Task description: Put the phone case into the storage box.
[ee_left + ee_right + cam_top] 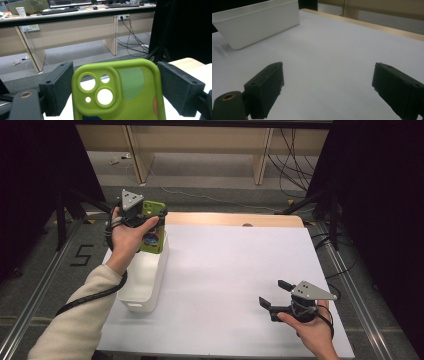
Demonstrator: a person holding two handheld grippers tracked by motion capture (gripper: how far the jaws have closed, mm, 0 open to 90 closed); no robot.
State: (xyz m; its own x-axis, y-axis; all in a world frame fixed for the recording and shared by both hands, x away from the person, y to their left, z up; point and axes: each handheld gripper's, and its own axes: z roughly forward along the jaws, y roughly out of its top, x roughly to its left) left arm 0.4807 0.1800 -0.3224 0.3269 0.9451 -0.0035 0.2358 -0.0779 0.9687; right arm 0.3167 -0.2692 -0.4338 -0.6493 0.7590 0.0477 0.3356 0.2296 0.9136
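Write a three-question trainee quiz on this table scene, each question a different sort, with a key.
1. True or false: the left tongs are shut on the green phone case.
2. Multiple choice: the white bin stands A) at the table's right edge, B) on the left part of the white table, beneath the held case, C) on the floor.
3. Fill in: the right tongs have their jaws ____ with nothing between them.

Key: 1 true; 2 B; 3 open.
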